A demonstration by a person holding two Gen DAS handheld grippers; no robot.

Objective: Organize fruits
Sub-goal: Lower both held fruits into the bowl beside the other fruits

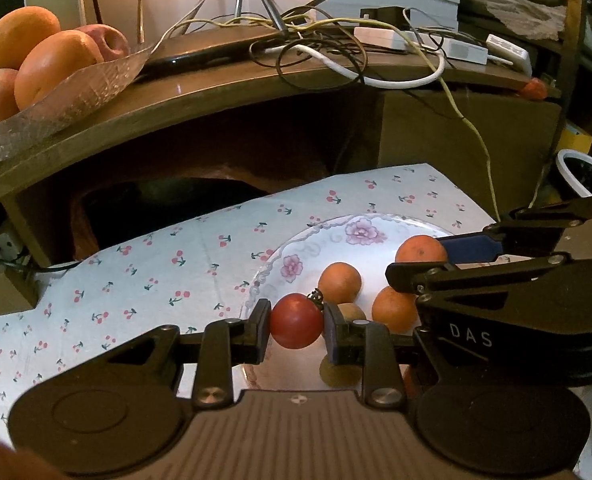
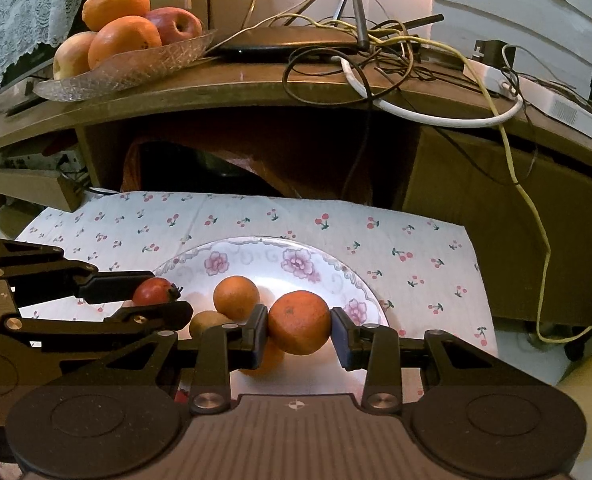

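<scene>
The flowered plate [image 2: 327, 258] sits on a cherry-print cloth [image 2: 415, 248], and everything here is placed from it. Over the plate's left part, the left gripper [image 1: 297, 322] has its jaws drawn narrow onto a red tomato [image 1: 296, 321], both pads pressed against its sides, the dark stem turned toward the plate's middle. Over the plate's right part, the right gripper [image 2: 299, 326] clamps a mandarin [image 2: 299, 322] in the same way, pads against both flanks. Between the two held fruits the plate carries a second mandarin [image 2: 236, 297], a brownish kiwi-like fruit [image 2: 207, 322] just left of it and partly hidden behind the right gripper's finger, and another orange fruit [image 1: 393, 308] mostly hidden under the held mandarin in the right wrist view. The two grippers stand close side by side, so little room lies between them over the plate's centre. To the plate's left and right the cloth lies bare out to its edges, and a bare strip also runs behind the plate to the cloth's far edge. Beyond that edge is a dark recess under a wooden shelf [image 2: 256, 92], whose curved front lip stands above the plate. On the shelf's left end a glass dish [image 2: 136, 72] holds oranges and apples, its rim close to the lip; tangled cables [image 2: 375, 64] spread along the right, with one yellow lead hanging past the lip.
</scene>
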